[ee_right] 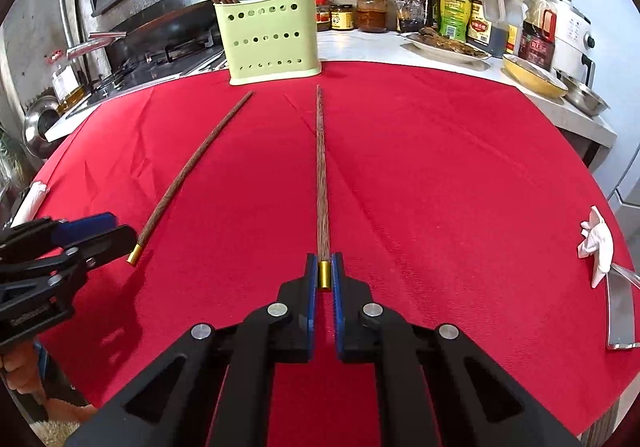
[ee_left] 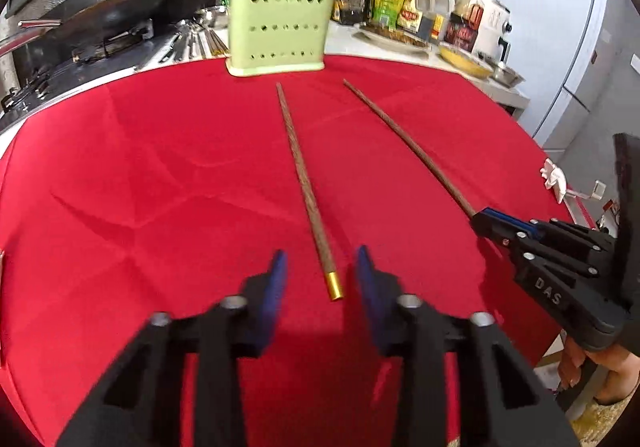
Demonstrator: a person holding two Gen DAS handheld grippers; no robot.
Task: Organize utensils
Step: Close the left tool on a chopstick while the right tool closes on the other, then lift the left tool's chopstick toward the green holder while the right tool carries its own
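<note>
Right gripper point(ee_right: 324, 275): pads clamped on the gold-capped end of the right chopstick point(ee_right: 321, 175).
Left gripper point(ee_left: 322, 271): jaws spread wide, straddling the left chopstick point(ee_left: 304, 187) lying on the red cloth point(ee_left: 160, 175).
Green holder point(ee_right: 272, 37): upright at the cloth's far edge, chopsticks inside.

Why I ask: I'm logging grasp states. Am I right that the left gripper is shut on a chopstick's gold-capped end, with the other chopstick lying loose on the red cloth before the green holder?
Not quite: it is the right gripper, not the left, that is shut on the chopstick; the right wrist view shows it. The left gripper is open around the loose chopstick, which lies on the red cloth before the green holder.
</note>
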